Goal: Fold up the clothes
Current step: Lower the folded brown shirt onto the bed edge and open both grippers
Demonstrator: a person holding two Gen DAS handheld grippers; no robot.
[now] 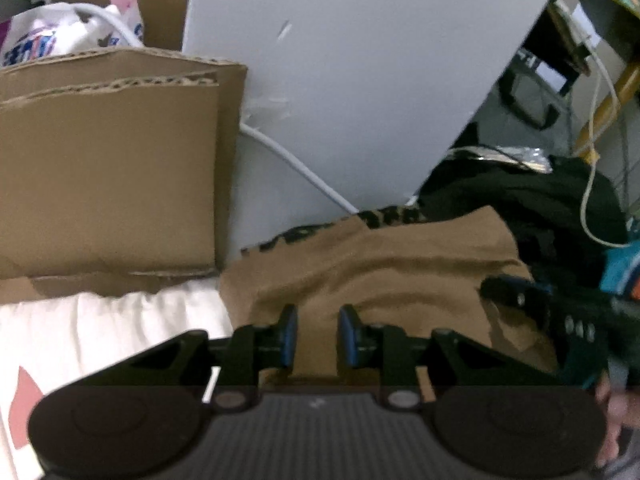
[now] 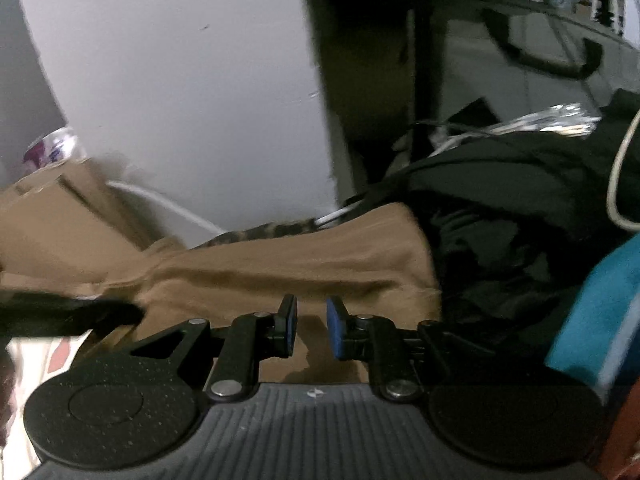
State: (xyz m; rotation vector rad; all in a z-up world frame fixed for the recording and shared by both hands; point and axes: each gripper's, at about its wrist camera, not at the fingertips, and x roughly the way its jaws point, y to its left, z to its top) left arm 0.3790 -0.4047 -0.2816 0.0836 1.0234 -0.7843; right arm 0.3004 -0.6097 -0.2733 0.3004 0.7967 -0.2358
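Observation:
A tan garment [image 1: 380,272] with a leopard-print edge [image 1: 384,216] lies rumpled on white bedding [image 1: 120,320]. My left gripper [image 1: 318,316] hovers low over its near part, blue pads apart, with a narrow gap that shows only the cloth beneath. The other gripper's dark body [image 1: 560,316] reaches in from the right. In the right wrist view the same tan garment [image 2: 300,268] stretches across the middle. My right gripper [image 2: 312,308] stands over its near edge, pads slightly apart and holding nothing. The left gripper shows there as a dark blur [image 2: 72,312].
Cardboard sheets [image 1: 108,184] lean against a grey wall panel [image 1: 360,60] at the left, with a white cable [image 1: 304,168] behind. A pile of black clothes [image 2: 500,200] and a teal cloth [image 2: 600,312] lie to the right. A plastic bag [image 1: 52,36] sits at the far left.

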